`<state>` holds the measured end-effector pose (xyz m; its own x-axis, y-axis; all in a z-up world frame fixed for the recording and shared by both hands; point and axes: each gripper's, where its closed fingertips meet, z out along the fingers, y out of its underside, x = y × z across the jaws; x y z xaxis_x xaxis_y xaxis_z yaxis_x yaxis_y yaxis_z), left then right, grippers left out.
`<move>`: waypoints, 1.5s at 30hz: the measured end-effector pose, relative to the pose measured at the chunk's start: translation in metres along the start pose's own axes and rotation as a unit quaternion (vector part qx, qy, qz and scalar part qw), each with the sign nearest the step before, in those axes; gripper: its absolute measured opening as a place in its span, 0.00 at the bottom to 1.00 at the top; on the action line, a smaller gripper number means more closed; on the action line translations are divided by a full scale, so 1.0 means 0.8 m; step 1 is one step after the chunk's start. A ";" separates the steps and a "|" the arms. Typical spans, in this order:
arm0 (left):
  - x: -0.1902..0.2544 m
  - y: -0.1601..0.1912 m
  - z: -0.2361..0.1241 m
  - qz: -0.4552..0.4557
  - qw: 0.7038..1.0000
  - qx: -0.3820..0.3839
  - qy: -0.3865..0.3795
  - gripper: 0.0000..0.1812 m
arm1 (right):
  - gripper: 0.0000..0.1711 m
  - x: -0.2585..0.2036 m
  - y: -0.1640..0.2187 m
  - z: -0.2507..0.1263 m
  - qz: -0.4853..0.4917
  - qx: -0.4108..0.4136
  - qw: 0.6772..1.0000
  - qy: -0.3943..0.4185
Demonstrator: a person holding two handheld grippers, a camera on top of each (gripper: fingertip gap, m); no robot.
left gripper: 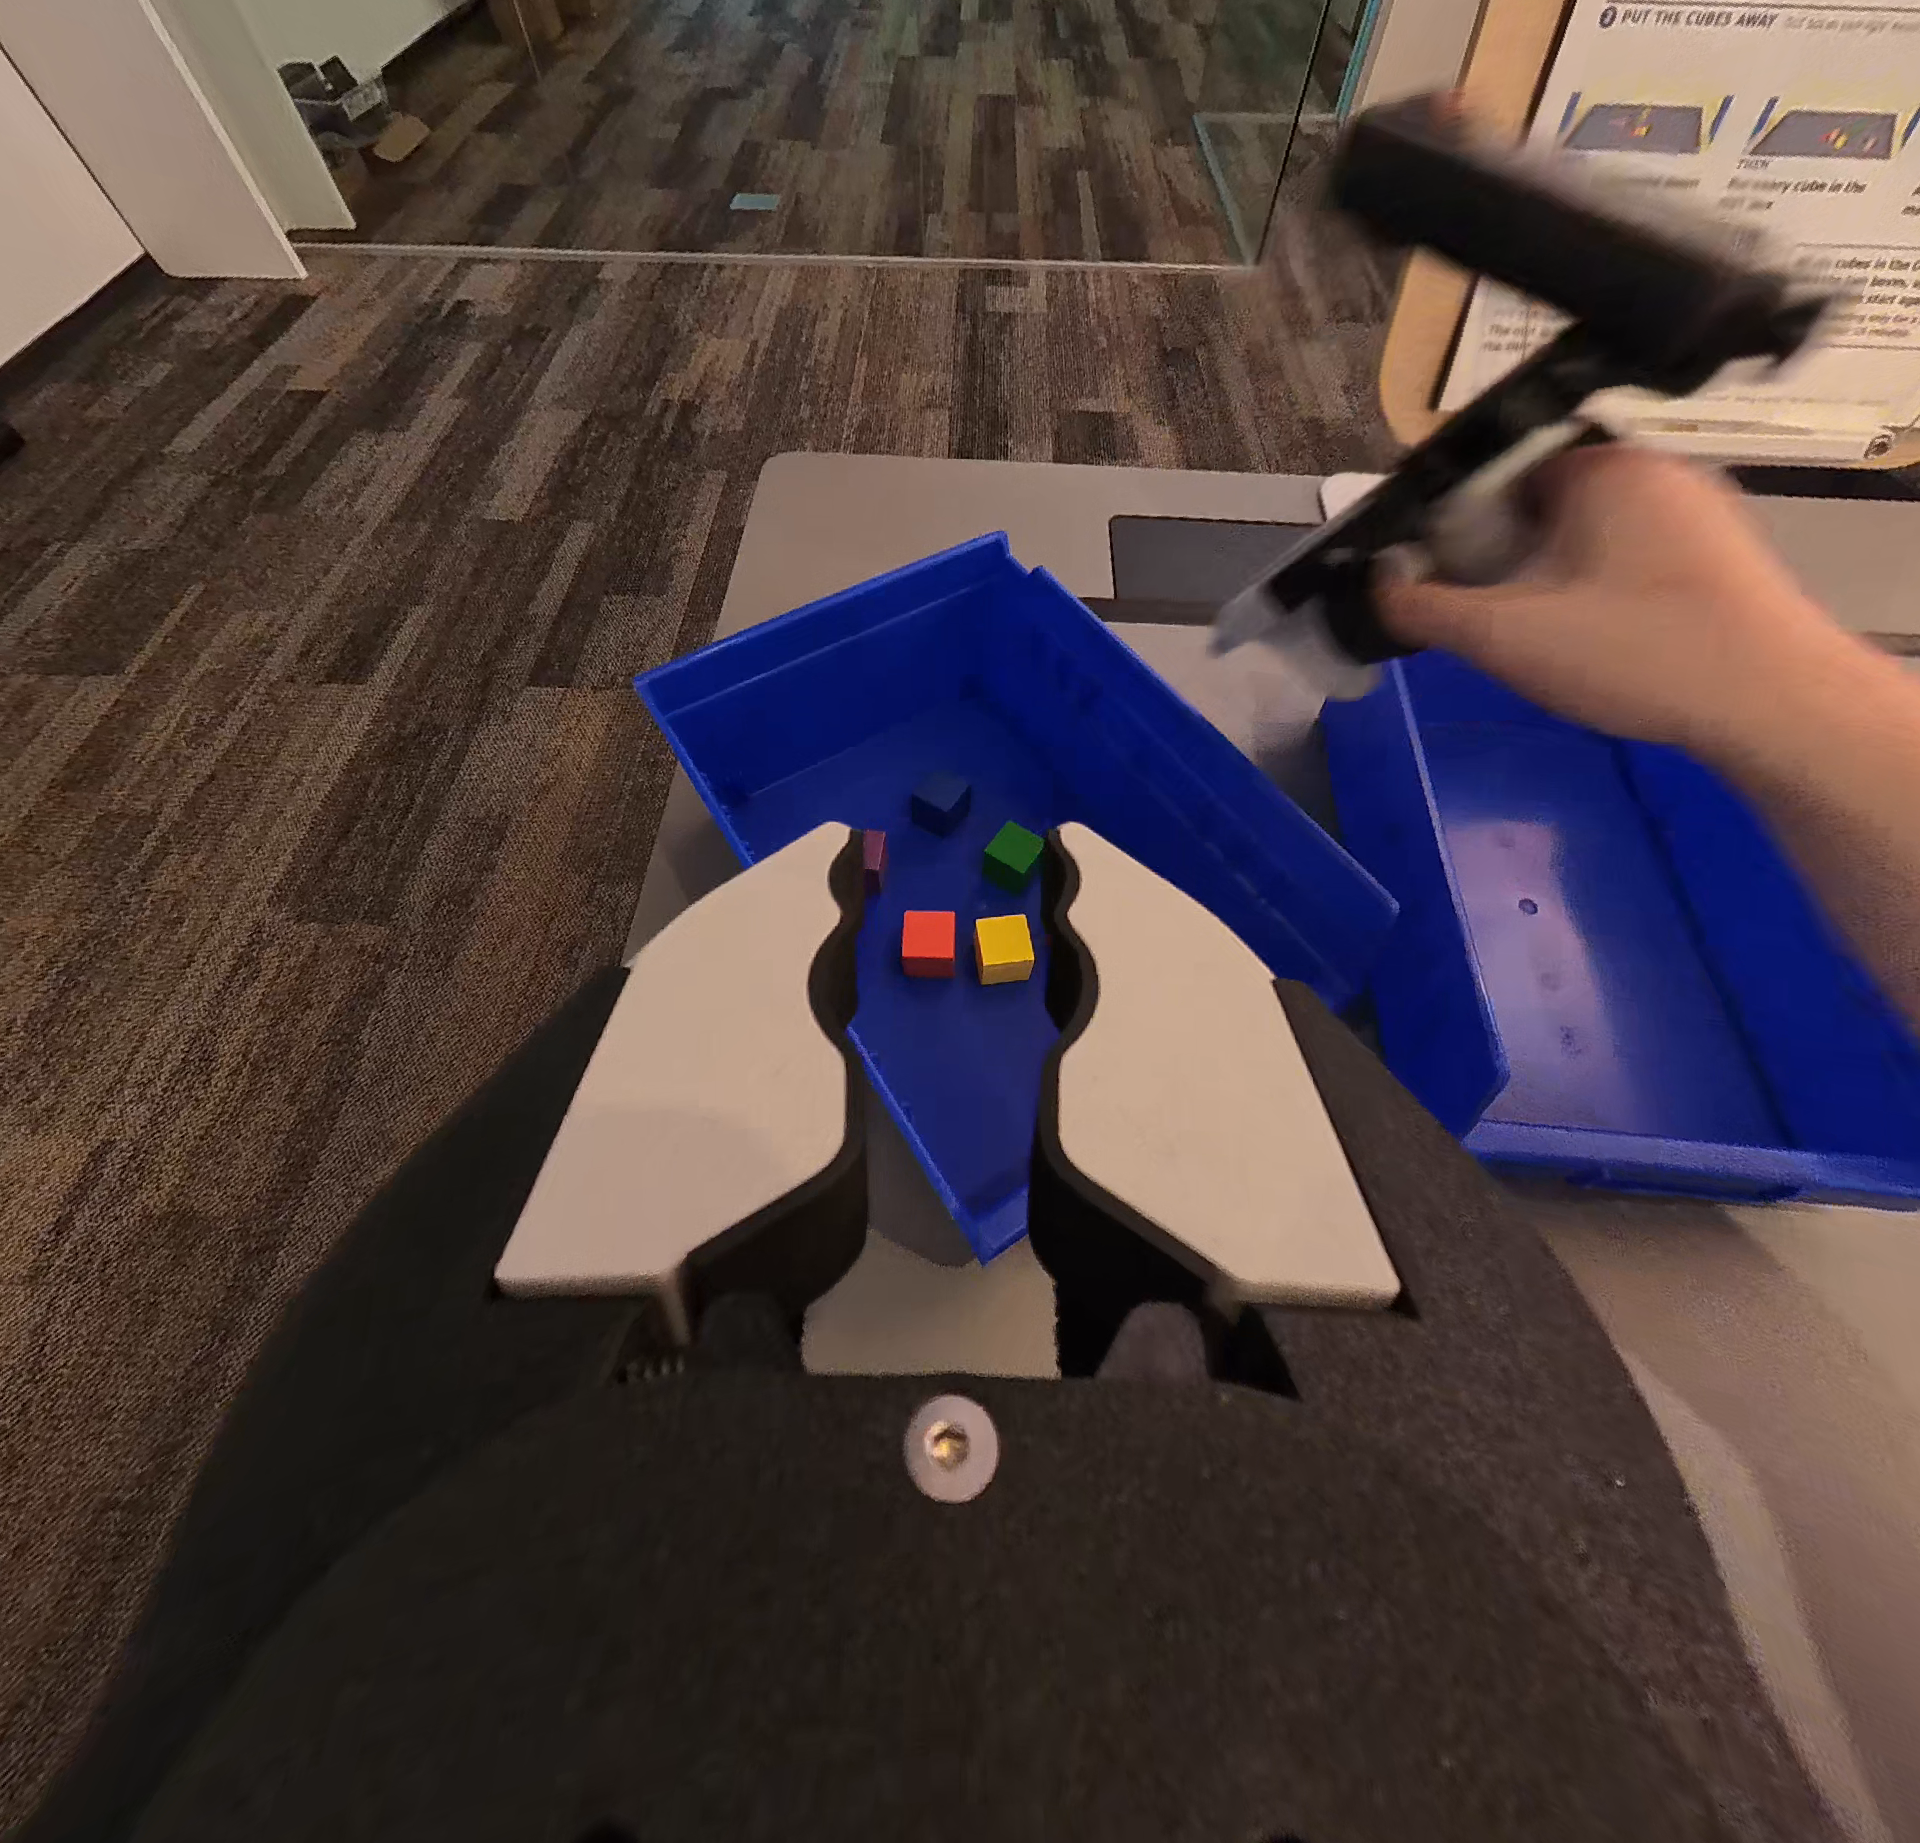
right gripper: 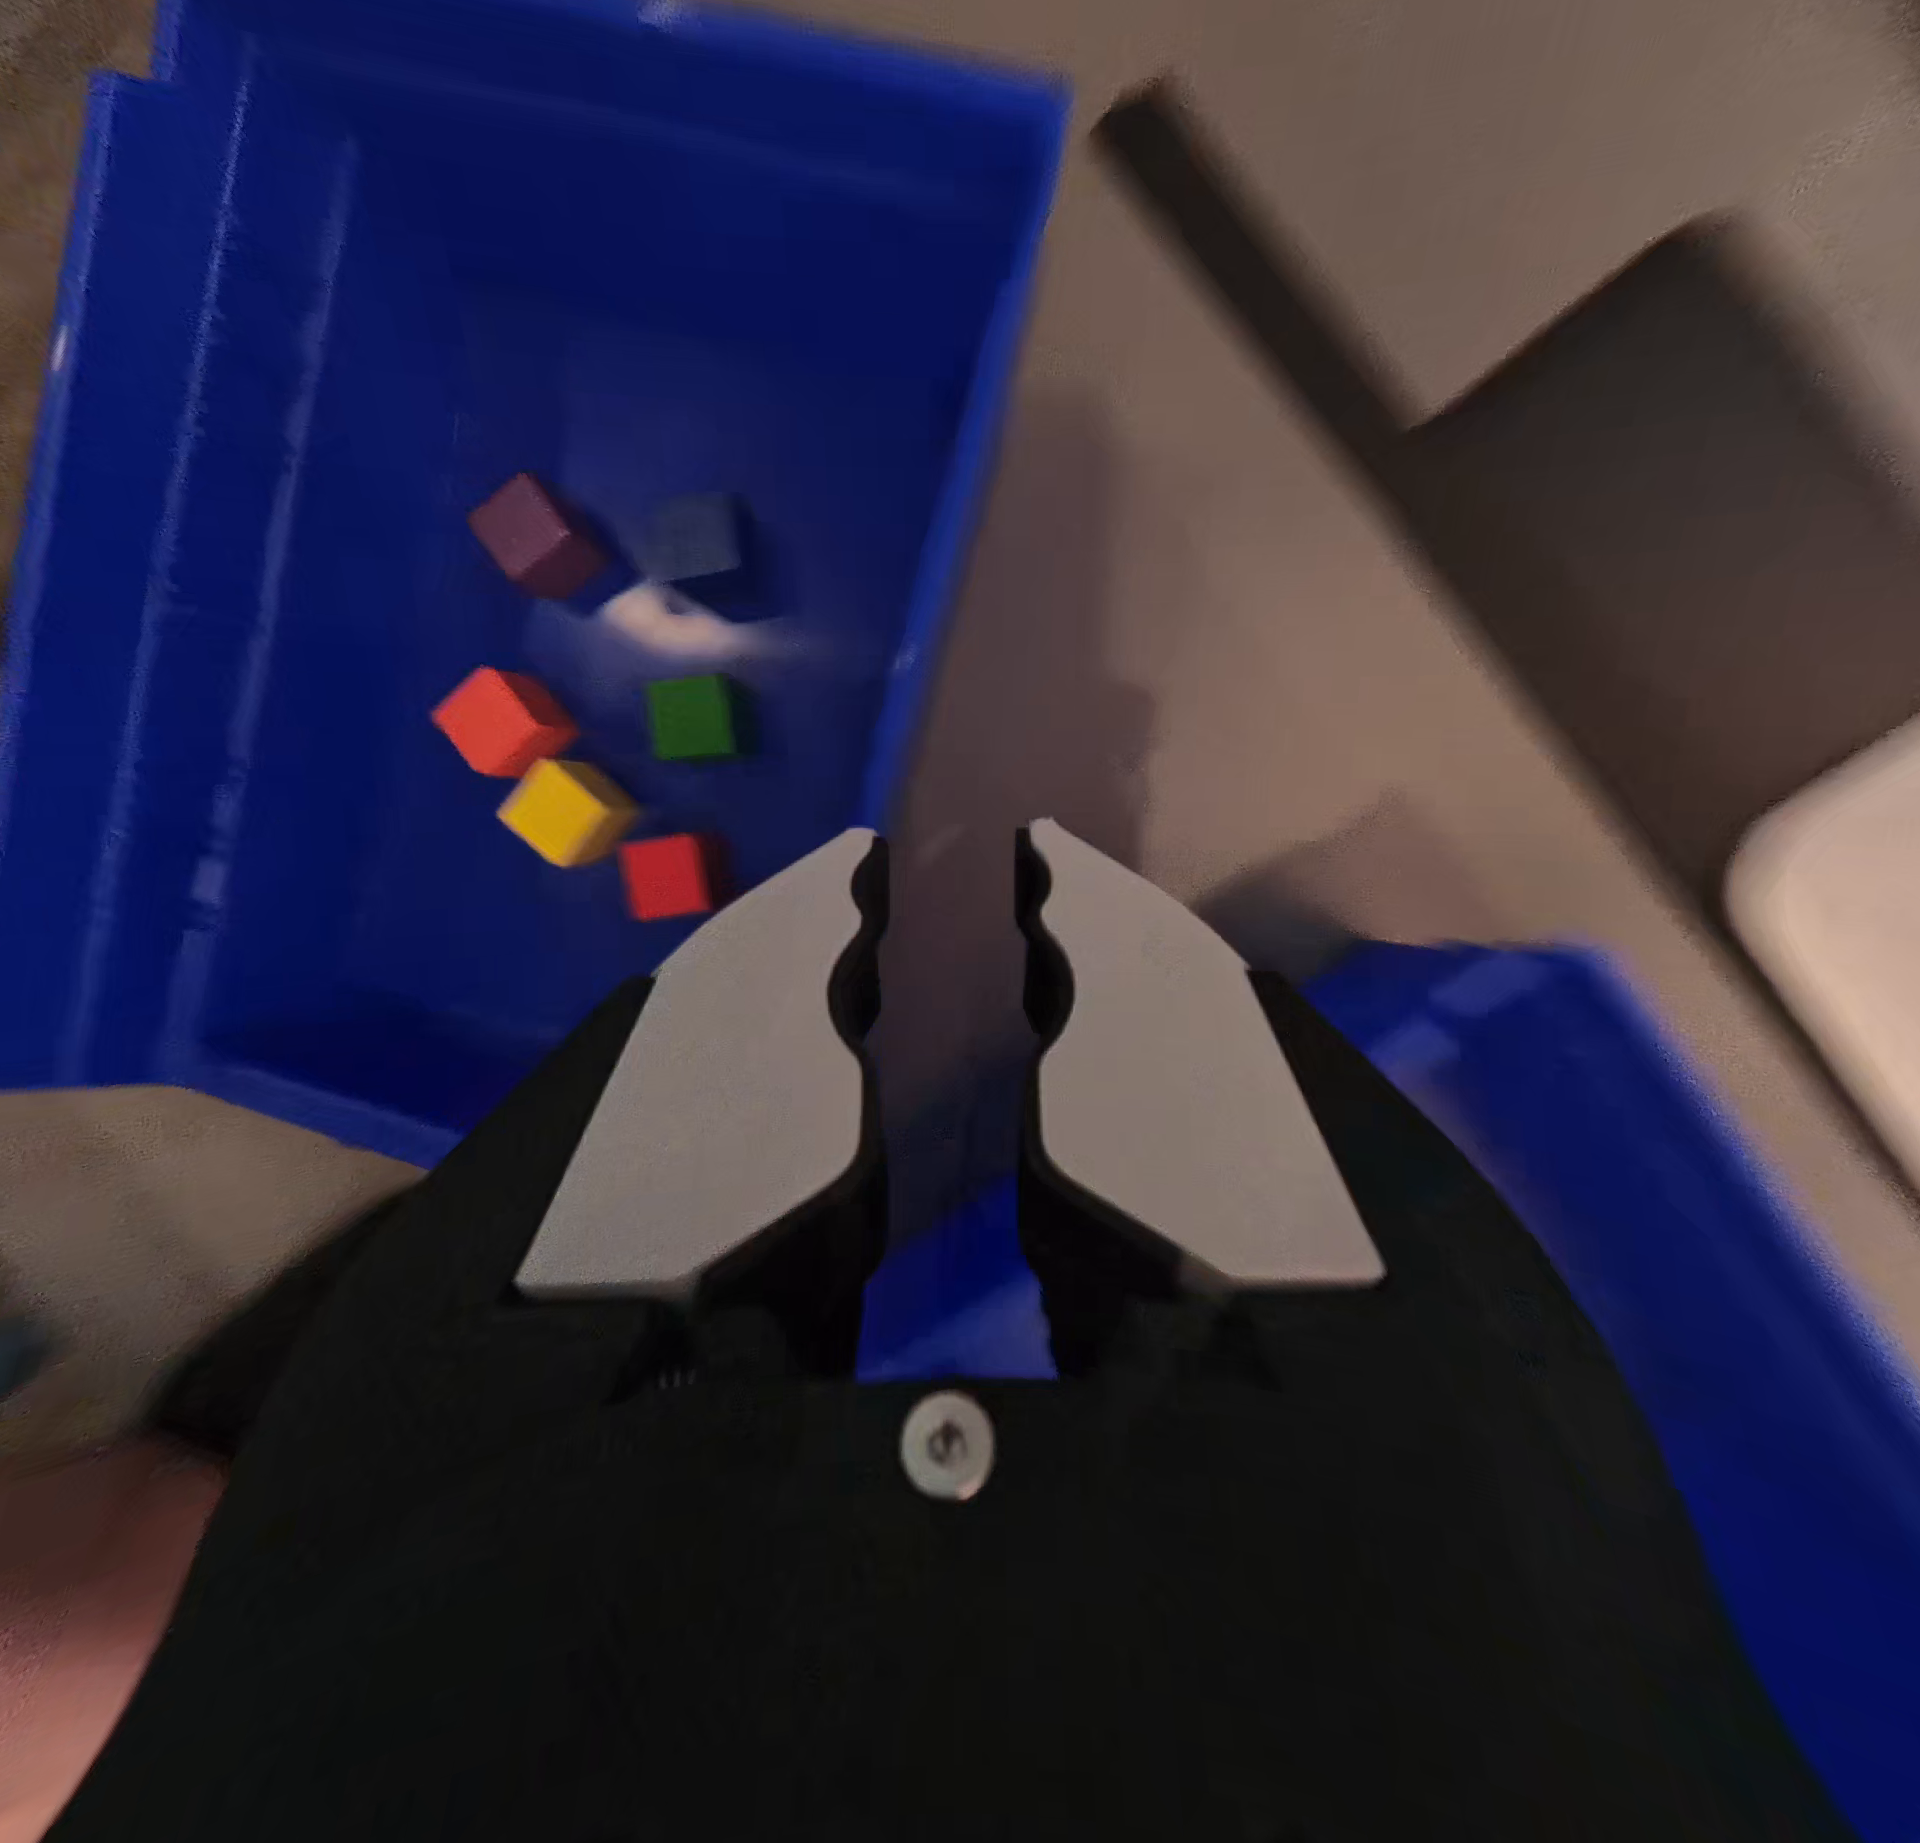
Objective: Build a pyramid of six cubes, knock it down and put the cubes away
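Observation:
A blue bin (left gripper: 831, 671) on the grey table holds the cubes. The right wrist view shows the bin (right gripper: 208, 443) with a purple cube (right gripper: 535, 536), dark blue cube (right gripper: 694, 536), orange cube (right gripper: 502, 718), green cube (right gripper: 688, 716), yellow cube (right gripper: 566, 811) and red cube (right gripper: 670, 874). My left gripper (left gripper: 951, 843) is open and empty above the bin, over a dark blue cube (left gripper: 940, 804), green cube (left gripper: 1013, 853), red cube (left gripper: 928, 943) and yellow cube (left gripper: 1004, 948); a finger half hides the purple cube (left gripper: 874, 855). My right gripper (right gripper: 953, 848) is open, empty and blurred, just right of the bin.
A second blue bin (left gripper: 1538, 962) stands to the right with nothing in it; it also shows in the right wrist view (right gripper: 1558, 1066). A hand holds the right gripper (left gripper: 1247, 635) above the gap between the bins. A dark mat (right gripper: 1662, 494) and a white object (right gripper: 1839, 910) lie farther off. Tip to tip, the grippers are about 25 centimetres apart.

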<state>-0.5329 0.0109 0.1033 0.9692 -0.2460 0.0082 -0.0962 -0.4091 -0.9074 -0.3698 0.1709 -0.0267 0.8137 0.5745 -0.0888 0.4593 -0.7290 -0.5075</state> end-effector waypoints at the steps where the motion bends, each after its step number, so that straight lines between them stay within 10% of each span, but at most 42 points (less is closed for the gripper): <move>1: 0.000 -0.001 -0.001 -0.002 1.000 0.002 0.001 0.18 | 0.15 0.021 0.005 -0.035 -0.027 0.041 0.998 0.051; 5: 0.004 -0.004 -0.006 -0.004 1.000 0.015 0.007 0.18 | 0.39 0.139 0.123 -0.144 -0.002 0.067 0.960 0.271; 11: 0.015 -0.012 -0.002 0.011 1.000 0.018 0.005 0.18 | 0.51 0.208 0.320 -0.118 0.184 -0.079 0.961 0.189; 15: 0.026 -0.012 0.006 0.034 0.999 0.002 0.002 0.18 | 0.16 0.160 0.344 -0.079 0.259 -0.150 0.954 -0.031; 19: 0.039 -0.007 0.012 0.063 0.998 -0.020 0.002 0.18 | 0.06 0.193 0.367 -0.093 0.230 -0.185 0.955 0.005; 38: 0.052 -0.018 0.038 0.096 0.994 -0.031 -0.047 0.20 | 0.05 0.484 0.678 -0.305 0.374 -0.131 0.910 0.119; 45: 0.022 -0.001 0.043 0.074 0.991 -0.067 -0.086 0.24 | 0.04 0.495 0.711 -0.325 0.399 -0.094 0.904 0.119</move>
<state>-0.5077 0.0371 0.0901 0.9657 -0.1623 -0.2026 -0.2574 -0.4962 -0.8292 0.3058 -0.1130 -0.1275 0.9560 -0.2430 -0.1646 -0.2742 -0.9395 -0.2055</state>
